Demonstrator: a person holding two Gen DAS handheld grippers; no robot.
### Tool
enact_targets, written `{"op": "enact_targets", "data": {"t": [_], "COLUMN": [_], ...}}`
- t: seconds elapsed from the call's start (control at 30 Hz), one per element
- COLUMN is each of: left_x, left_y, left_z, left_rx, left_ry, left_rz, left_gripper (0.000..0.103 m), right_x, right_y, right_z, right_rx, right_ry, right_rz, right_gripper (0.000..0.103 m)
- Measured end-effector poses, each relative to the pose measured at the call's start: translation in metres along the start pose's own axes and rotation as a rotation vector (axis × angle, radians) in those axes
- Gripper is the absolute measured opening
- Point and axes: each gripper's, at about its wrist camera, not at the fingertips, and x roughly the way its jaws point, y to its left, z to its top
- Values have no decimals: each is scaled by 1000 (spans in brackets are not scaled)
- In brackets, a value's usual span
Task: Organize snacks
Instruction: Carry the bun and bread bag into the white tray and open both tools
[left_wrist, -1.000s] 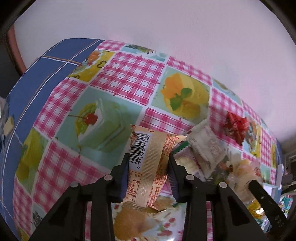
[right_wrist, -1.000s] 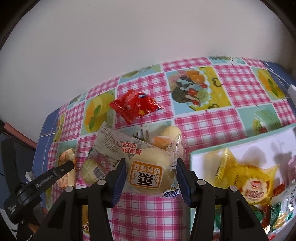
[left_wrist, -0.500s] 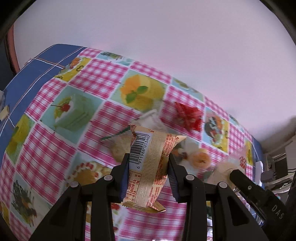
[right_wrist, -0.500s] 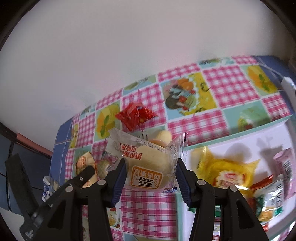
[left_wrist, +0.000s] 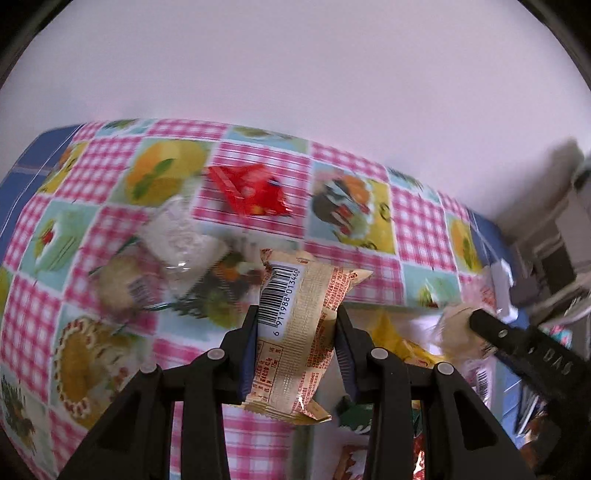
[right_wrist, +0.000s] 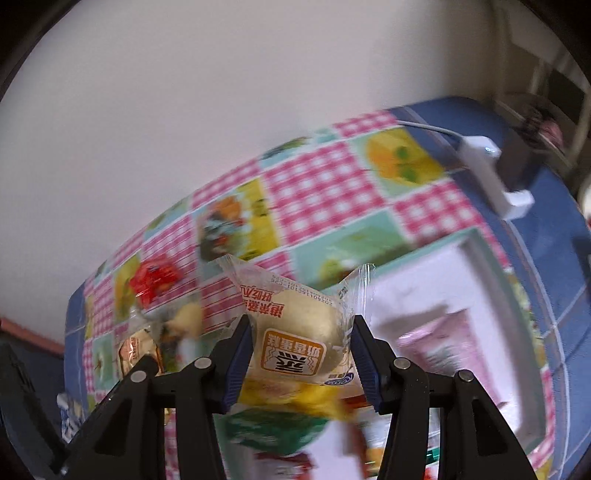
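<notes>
Beige packet (left_wrist: 295, 325): clamped upright in left gripper (left_wrist: 295, 332).
Clear-wrapped bun (right_wrist: 299, 339): pinched by right gripper (right_wrist: 301, 350) — above white tray (right_wrist: 476, 295).
Cloth (left_wrist: 351, 229): pink check — red pack (left_wrist: 251, 188) lying flat.

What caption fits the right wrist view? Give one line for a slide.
Right gripper carries a wrapped bun above the white tray of snacks.

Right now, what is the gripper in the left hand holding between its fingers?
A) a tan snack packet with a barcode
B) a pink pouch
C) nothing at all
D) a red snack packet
A: the left gripper is shut on the tan barcode packet, pressed between both fingers, while the red packet lies on the tablecloth behind.
</notes>
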Motion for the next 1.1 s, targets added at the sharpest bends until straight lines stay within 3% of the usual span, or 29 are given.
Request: {"op": "enact_targets", "data": {"t": [0.4,0.67,0.83,0.9,0.97,1.0,1.1], "left_x": [31,43,43,42,38,36,27], "left_y": [-64,-79,-81,-81,-81,-82,-84], "left_z": [-20,-33,-34,-31,-29,-28,-24], "left_rx": [188,175,168,161,160,160,168], "left_ry": [15,83,102,108,99,96,89], "left_rz": [-12,-121,-123,-120,-110,-108,-107], "left_gripper": [39,39,39,42,61,65,67], "right_x": [7,9,13,12,10,8,2], "right_y": [-43,-46,-51,-52,-53,-53,-52], "right_z": [9,8,8,8,9,9,10], "right_rx": [60,53,54,57,55,54,50], "right_ry": [12,19,31,25,14,8,-4], "right_rz": [-38,-71,-99,-96,-93,-93,-86], "right_gripper": [54,56,57,60,65,69,69]}}
